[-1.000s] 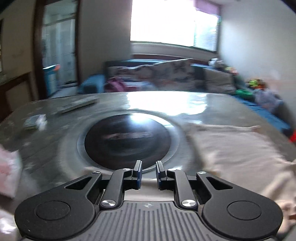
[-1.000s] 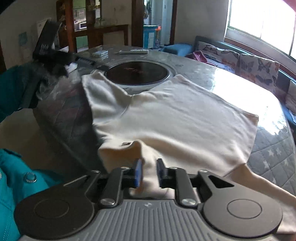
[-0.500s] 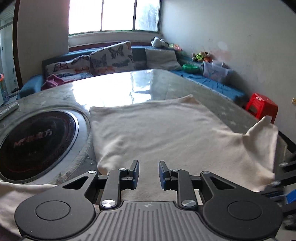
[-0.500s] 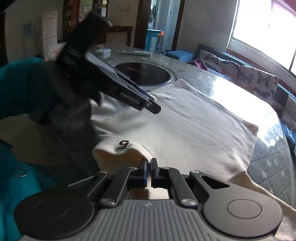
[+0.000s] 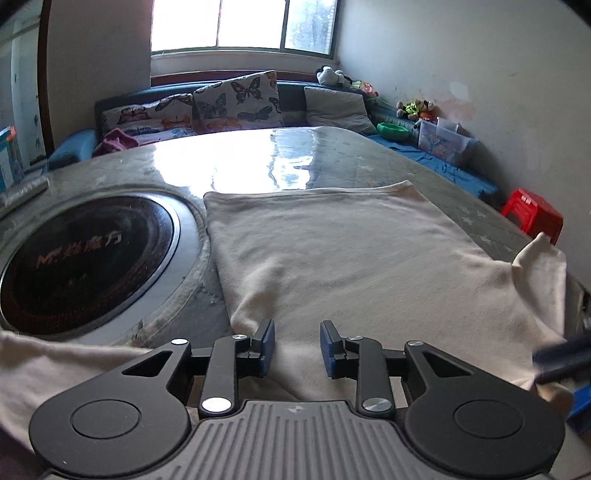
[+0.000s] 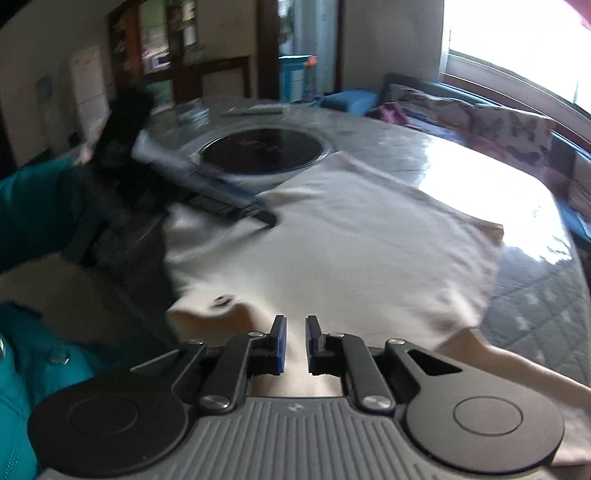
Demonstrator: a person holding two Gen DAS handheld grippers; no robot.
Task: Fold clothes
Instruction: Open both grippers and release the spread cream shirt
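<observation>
1. A cream-coloured garment (image 5: 343, 254) lies spread flat over a large, glossy grey table (image 5: 258, 162), covering the near right part of its top.
2. Just left of the garment, a round black cooktop (image 5: 85, 254) with a metal ring is set into the table; the cloth's left edge runs just beside that ring.
3. The left claw (image 5: 297, 345) hovers low over the near edge of the garment. Its blue-padded fingers stand well apart, with only cloth seen between them and nothing gripped.
4. In the right wrist view, the right claw (image 6: 295, 345) sits over the garment's near edge, by a raised fold of cloth with a small dark mark (image 6: 221, 300) on it. Its fingers have a narrow gap between them, and they do not pinch the cloth.
5. The same view shows the left claw from the side, blurred, angled down over the far left part of the garment, held by an arm in a teal sleeve (image 6: 33, 210).
6. Behind the table, a blue sofa (image 5: 74, 151) carries butterfly-print cushions (image 5: 236, 101) beneath a bright window (image 5: 240, 24). A red stool (image 5: 532, 214) stands by the right wall.
</observation>
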